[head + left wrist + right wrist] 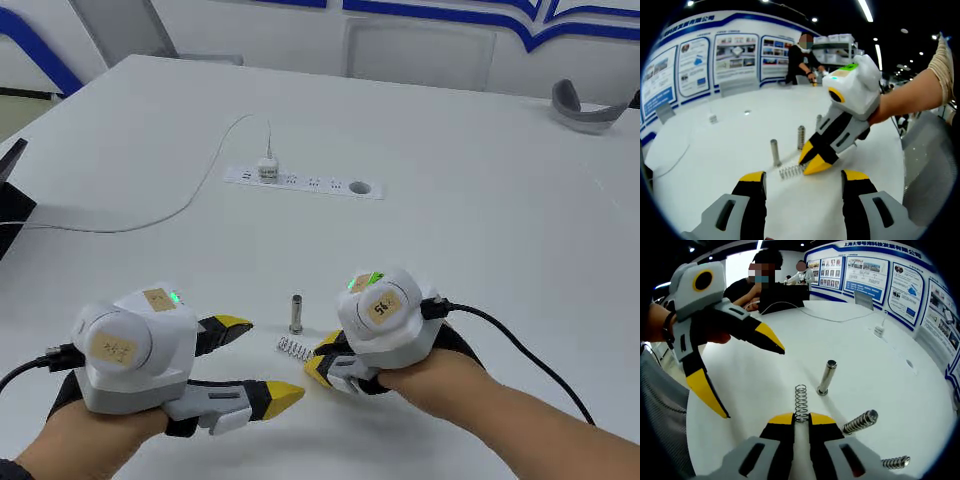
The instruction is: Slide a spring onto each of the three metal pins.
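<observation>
A broad white desk (480,240) runs across the head view, matte and mostly bare. At its 9 o'clock edge a dark object (10,205) juts in. From there a thin white cable (190,200) curves over to a white plug (267,167) seated in a power strip (320,185), which lies flat toward 12 o'clock. Behind the desk stands a white wall (260,30) with blue trim.

The left gripper (265,358) sits at 7 o'clock with its yellow-tipped jaws spread wide and nothing between them. The spring (293,348) lies on the desk between the two grippers. The bare pin (296,313) stands upright just beside it at 12 o'clock. The right gripper (318,362), at 5 o'clock, has its jaws drawn narrow and pinching the spring's near end.

In the right gripper view the spring points toward 12 o'clock from the jaws, with the bare pin at 1 o'clock of it. A near sprung pin (860,421) stands at 4 o'clock and a far sprung pin (895,461) at 5 o'clock, each already wearing a coil.

In the head view a grey curved object (580,108) rests at the desk's 2 o'clock corner.

The left gripper view shows the room: display boards (695,65) edged in blue along the far wall, a person (802,60) standing beyond the desk, and strip lights (865,10) on a dark ceiling.
</observation>
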### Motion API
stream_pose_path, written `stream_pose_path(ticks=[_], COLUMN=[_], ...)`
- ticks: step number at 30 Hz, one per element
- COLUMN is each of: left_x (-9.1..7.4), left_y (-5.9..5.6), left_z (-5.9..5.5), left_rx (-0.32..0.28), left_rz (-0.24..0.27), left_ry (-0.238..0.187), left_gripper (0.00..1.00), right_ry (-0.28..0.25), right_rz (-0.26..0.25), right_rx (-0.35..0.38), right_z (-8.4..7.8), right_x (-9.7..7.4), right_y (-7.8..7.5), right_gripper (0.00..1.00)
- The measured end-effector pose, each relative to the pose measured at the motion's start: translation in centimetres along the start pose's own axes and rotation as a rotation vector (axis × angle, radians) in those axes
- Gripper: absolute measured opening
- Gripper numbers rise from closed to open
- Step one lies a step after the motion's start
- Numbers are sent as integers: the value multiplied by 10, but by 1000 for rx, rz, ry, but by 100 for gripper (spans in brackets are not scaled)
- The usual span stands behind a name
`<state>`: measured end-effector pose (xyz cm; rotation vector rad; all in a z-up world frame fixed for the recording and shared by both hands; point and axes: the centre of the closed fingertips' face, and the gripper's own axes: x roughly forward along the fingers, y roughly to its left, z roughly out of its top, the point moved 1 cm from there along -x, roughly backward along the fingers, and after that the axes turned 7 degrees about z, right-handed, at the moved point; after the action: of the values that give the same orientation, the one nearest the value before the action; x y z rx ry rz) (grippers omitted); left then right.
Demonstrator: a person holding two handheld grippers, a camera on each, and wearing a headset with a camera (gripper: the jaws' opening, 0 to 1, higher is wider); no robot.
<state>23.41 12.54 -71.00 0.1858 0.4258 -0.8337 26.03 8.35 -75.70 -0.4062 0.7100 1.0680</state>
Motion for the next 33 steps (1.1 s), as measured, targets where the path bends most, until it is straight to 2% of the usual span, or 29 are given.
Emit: stream_pose_path(ticks=[7,16,22,27,33], left_x=[2,5,6,8,8], left_y=[-1,-6,-15,-24,-27], left_z=[0,-3,-5,-6,-7], left_rx=[5,41,118,177,240], left_rz=[-6,-25,-56,-85,-97], left_ry=[2,10,17,19,15], left_gripper=[61,59,51,43,32], right_ry=[9,31,65,79,100], right_rz=[13,62,113,135,165], right_rx=[-23,-60,-84,-102,-117], right_z=[2,5,5,8,8], right_x=[-8,-31,-44,-49,-51], right_y=[6,17,28,35,42], right_gripper=[12,12,12,12,12])
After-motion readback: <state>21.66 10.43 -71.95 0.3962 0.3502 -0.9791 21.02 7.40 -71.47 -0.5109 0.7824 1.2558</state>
